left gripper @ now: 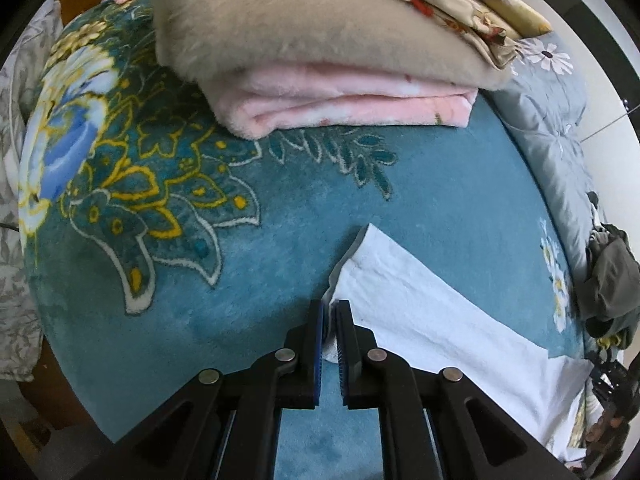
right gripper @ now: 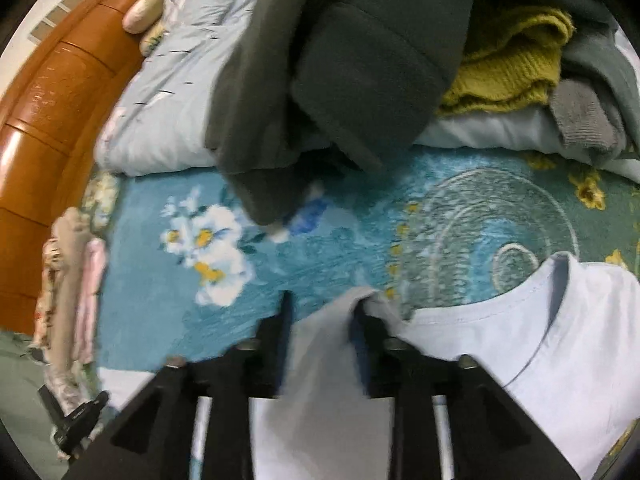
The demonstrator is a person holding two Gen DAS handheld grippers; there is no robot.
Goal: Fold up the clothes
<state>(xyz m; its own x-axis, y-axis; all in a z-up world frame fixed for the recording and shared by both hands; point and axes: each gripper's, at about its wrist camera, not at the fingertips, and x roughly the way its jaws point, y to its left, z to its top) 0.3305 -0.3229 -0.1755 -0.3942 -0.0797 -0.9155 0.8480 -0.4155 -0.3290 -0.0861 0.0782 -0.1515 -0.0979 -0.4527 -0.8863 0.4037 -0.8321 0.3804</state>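
Two grippers work over a bed covered by a fuzzy blue blanket with big flowers on it.

From the left wrist camera, the left gripper sits at 6 o'clock. Its fingers are almost pressed together and pinch the edge of a white shirt. The shirt lies flat on the blanket and runs off toward 4 o'clock. At 12 o'clock sits a stack of folded blankets, tan on top and pink under it. A gray quilt with white daisies lies along the bed's side at 2 o'clock. A dark green cloth is bunched at 3 o'clock. The blue blanket between the shirt and the stack is bare and wide.

From the right wrist camera, the right gripper sits at 6 o'clock. This picture is blurry. Its fingers are spread apart, and a flap of the white shirt is draped between them and over the right finger. I cannot tell if they really hold it. The shirt's neck opening shows at 4 o'clock. A pile of clothes, dark green and yellow, is heaped at 12 o'clock. A brown wooden headboard curves along 9 o'clock. Open blue blanket lies between the fingers and the pile.
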